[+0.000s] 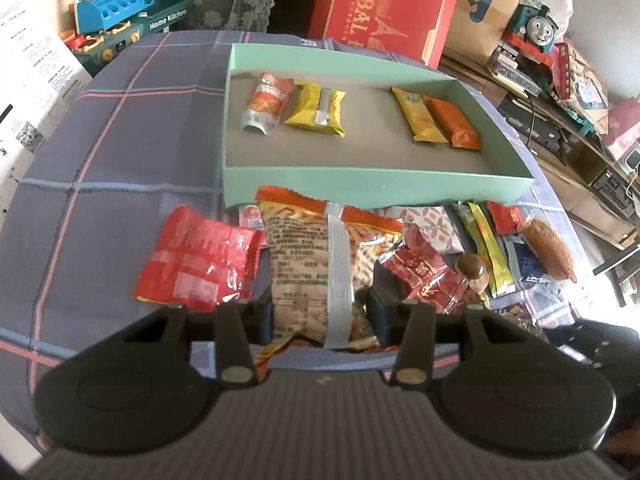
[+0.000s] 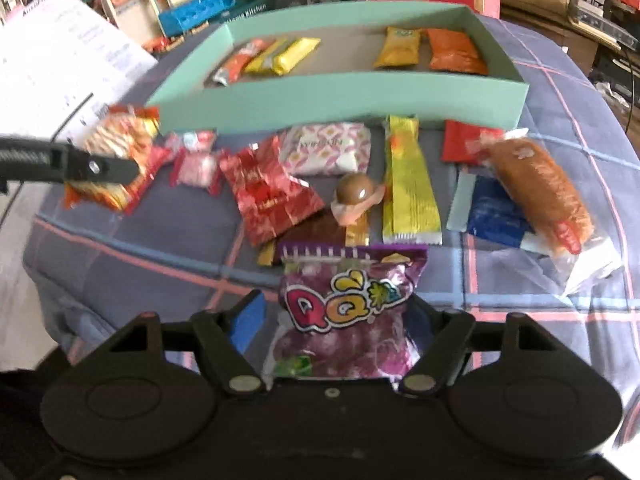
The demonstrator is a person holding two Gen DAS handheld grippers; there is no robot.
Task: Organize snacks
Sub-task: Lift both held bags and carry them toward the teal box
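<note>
A mint green box [image 1: 376,182] [image 2: 340,100] holds several snack packets: an orange-red one [image 1: 266,100], a yellow one [image 1: 318,110], a yellow-orange one [image 1: 420,116] and an orange one [image 1: 456,122]. My left gripper [image 1: 320,312] is shut on an orange noodle-snack bag [image 1: 320,256], just in front of the box; it shows in the right wrist view [image 2: 108,160] too. My right gripper [image 2: 340,320] has its jaws around a purple QQ gummy bag [image 2: 348,300], seemingly gripped. Loose snacks lie on the cloth between the grippers and the box.
On the plaid cloth [image 1: 120,160] lie a red foil packet [image 1: 196,256], dark red packets [image 2: 268,192], a pink patterned pack [image 2: 328,148], a yellow stick [image 2: 408,184], a brown ball candy [image 2: 356,192], a sausage bun [image 2: 540,192], a blue packet [image 2: 496,216]. Toys and boxes stand behind.
</note>
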